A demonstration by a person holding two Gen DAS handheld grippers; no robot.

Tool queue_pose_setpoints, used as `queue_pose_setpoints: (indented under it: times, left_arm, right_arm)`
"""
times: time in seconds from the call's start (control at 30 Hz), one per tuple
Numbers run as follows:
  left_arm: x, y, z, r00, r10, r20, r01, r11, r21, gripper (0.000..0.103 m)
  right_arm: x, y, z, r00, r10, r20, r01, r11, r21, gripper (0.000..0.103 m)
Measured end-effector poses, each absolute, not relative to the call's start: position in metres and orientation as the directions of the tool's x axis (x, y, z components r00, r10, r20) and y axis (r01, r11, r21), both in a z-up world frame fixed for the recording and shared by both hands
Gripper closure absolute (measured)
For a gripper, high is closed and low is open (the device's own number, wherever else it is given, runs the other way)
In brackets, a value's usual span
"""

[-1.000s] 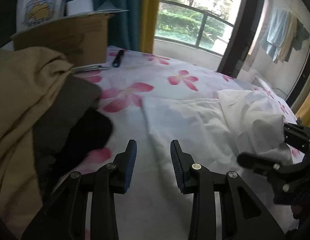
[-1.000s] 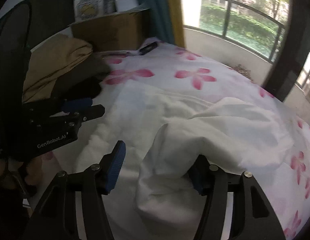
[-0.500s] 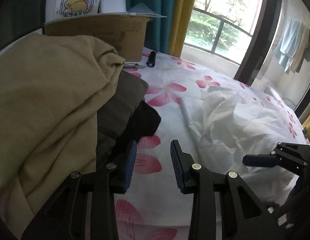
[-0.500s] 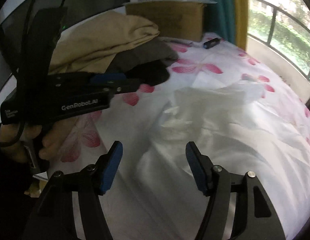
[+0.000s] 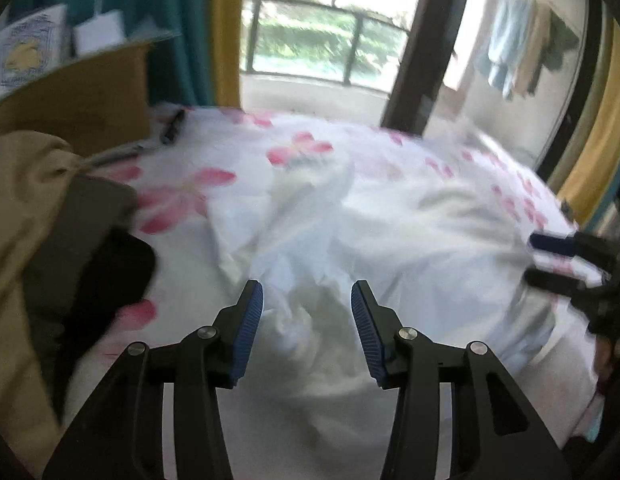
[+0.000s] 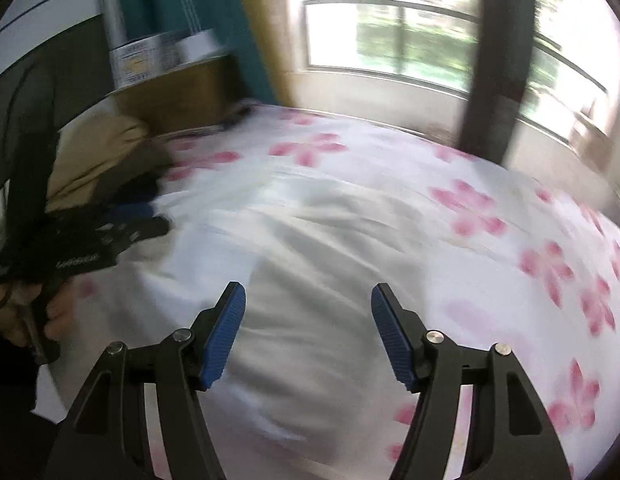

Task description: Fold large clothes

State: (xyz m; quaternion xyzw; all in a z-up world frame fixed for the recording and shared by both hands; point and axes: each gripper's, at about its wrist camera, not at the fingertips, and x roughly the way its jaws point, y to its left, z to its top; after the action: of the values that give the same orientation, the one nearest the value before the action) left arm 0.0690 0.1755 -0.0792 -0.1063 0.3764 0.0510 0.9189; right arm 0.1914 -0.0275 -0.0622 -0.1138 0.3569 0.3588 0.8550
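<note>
The left gripper point(image 5: 307, 312) is seen with its blue-padded jaws opening and nothing pressed between them; crumpled white cloth lies just beyond the tips. The right gripper point(image 6: 308, 320) is held wide and empty over the same fabric, and it also shows at 3 o'clock in the left wrist view. The task's thing, a large white garment of thin, rumpled cloth point(image 5: 390, 248), is spread across the middle of the flower-printed white bedsheet point(image 6: 490, 208), between the two tools.

The step in hand is judged to be a fresh grasp on the garment's near edge. It would be done well if an edge or corner, not a bunched ridge, were taken by each gripper, the two points well apart, so that the cloth can be drawn flat before a fold is laid. Both views are blurred, so seams and hems cannot be made out.

At 9 o'clock a pile of tan, grey and black clothes point(image 5: 41, 216) rests; a brown cardboard box point(image 5: 77, 100) stands at 10 o'clock.
</note>
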Motion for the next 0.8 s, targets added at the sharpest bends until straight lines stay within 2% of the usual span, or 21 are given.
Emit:
queue_pose_setpoints:
  times: [0.03,0.07,0.1,0.13,0.37,0.43,0.47,0.67,0.8]
  left_arm:
    - [0.073,0.175,-0.087,0.689,0.033,-0.724,-0.183,0.975,-0.13,0.055]
    - [0.074,0.177,-0.094,0.679,0.043,-0.733,-0.189,0.975,-0.119,0.069]
    - [0.074,0.181,-0.096,0.674,0.024,-0.738,-0.194,0.97,-0.145,0.096]
    - [0.07,0.186,-0.095,0.677,0.029,-0.735,-0.206,0.967,-0.151,0.097]
    - [0.037,0.195,-0.088,0.639,0.124,-0.759,-0.293,0.952,-0.092,0.097]
    - [0.031,0.199,-0.088,0.618,0.138,-0.774,-0.331,0.938,-0.097,0.096]
    - [0.03,0.201,-0.087,0.606,0.146,-0.782,-0.353,0.93,-0.1,0.095]
    - [0.032,0.195,-0.061,0.637,0.164,-0.754,-0.336,0.939,-0.079,0.072]
    - [0.057,0.18,-0.052,0.663,0.124,-0.739,-0.247,0.967,-0.059,0.071]
  right_arm:
    - [0.195,-0.034,-0.066,0.497,0.519,-0.696,-0.678,0.733,0.062,0.037]
    - [0.198,-0.04,-0.069,0.499,0.511,-0.7,-0.666,0.743,0.067,0.037]
    - [0.201,-0.044,-0.074,0.496,0.507,-0.705,-0.658,0.75,0.076,0.037]
    - [0.204,-0.05,-0.08,0.487,0.506,-0.712,-0.651,0.754,0.09,0.037]
    - [0.209,-0.045,-0.098,0.427,0.554,-0.715,-0.701,0.702,0.126,0.035]
    - [0.208,-0.037,-0.105,0.394,0.56,-0.729,-0.721,0.68,0.133,0.022]
    - [0.207,-0.036,-0.109,0.38,0.562,-0.735,-0.729,0.671,0.137,0.022]
    - [0.208,-0.031,-0.109,0.36,0.585,-0.727,-0.756,0.64,0.14,0.021]
    - [0.212,-0.047,-0.096,0.39,0.598,-0.7,-0.734,0.661,0.155,0.021]
